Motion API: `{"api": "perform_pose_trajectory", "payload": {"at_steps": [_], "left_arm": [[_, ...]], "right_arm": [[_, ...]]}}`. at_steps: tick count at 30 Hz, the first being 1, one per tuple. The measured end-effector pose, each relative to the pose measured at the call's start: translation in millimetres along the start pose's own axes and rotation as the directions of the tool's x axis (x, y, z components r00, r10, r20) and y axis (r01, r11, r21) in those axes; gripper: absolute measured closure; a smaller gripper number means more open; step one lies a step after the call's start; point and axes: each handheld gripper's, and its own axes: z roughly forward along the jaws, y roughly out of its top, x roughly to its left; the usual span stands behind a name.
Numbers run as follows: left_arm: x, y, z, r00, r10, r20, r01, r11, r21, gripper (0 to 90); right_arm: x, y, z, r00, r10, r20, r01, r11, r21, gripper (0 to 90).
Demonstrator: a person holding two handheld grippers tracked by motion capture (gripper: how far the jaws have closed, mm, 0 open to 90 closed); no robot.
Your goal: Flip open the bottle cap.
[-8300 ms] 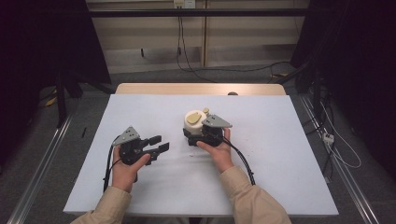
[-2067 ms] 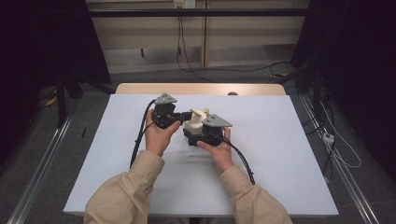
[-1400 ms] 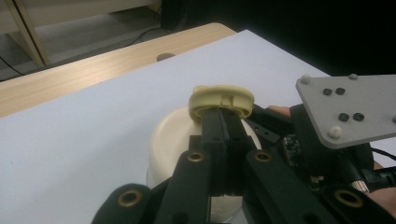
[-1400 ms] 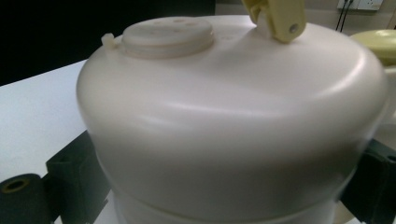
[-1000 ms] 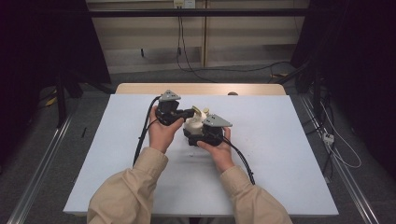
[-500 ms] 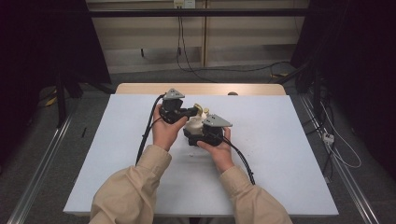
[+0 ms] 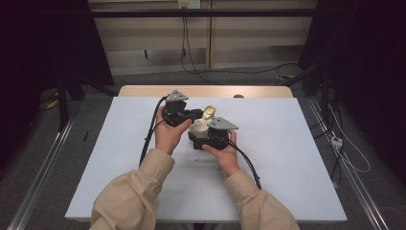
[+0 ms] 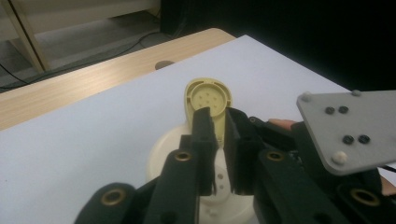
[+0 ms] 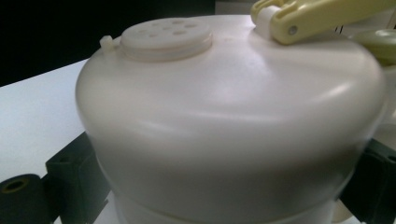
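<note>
A cream-white round container stands near the middle of the table, clamped at its sides by my right gripper. In the right gripper view the container bulges between the black jaws, and its perforated top is uncovered. A yellow flip lid stands raised on its hinge. My left gripper comes in from the left and is shut on that lid, whose round underside faces the left gripper view.
The white table sheet has room on all sides of the hands. A wooden strip runs along the far edge with a small dark disc on it. Cables trail back from both grippers.
My left gripper came over from the table's left to the container, closed on the yellow lid and swung it upward. The right gripper kept its hold on the container.
</note>
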Motion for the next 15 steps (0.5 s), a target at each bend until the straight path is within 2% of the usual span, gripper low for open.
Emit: {"api": "perform_pose_trajectory", "payload": {"at_steps": [2,6,7,8,10,12,15], "left_arm": [[0.7,-3.2,-6.3,1.0000,-0.001,-0.001,0.001,1.0000,-0.005,73.7],[1.2,-8.8,-12.9,1.0000,0.004,-0.005,-0.004,0.9999,-0.016,58.9],[1.2,-11.0,-14.8,0.9999,-0.006,-0.011,0.006,0.9998,-0.021,58.9],[2.1,-13.2,-17.2,0.9997,-0.016,-0.017,0.015,0.9996,-0.022,44.8],[3.3,-18.0,-21.4,0.9996,-0.026,-0.007,0.026,0.9994,-0.023,44.4],[4.1,-23.0,-25.5,0.9993,-0.034,-0.014,0.034,0.9989,-0.033,37.8],[5.5,-30.1,-33.4,0.9997,-0.023,-0.010,0.022,0.9986,-0.048,33.1]], "right_arm": [[-3.6,1.5,-4.2,0.9995,0.012,-0.029,-0.012,1.000,0.014,3.7],[-3.9,4.2,-10.7,0.9993,-0.031,-0.021,0.031,0.999,0.028,2.4],[-3.9,4.2,-10.7,0.9993,-0.031,-0.021,0.031,0.999,0.028,2.4],[-4.3,4.8,-13.0,0.9997,-0.017,-0.018,0.018,0.999,0.039,1.5],[-4.6,4.4,-13.7,0.9998,-0.004,-0.018,0.005,0.999,0.041,1.9],[-5.0,2.7,-14.4,0.9998,0.007,-0.017,-0.006,0.998,0.068,0.7],[-5.4,1.2,-15.0,0.9998,0.005,-0.020,-0.003,0.996,0.091,1.2]]}}
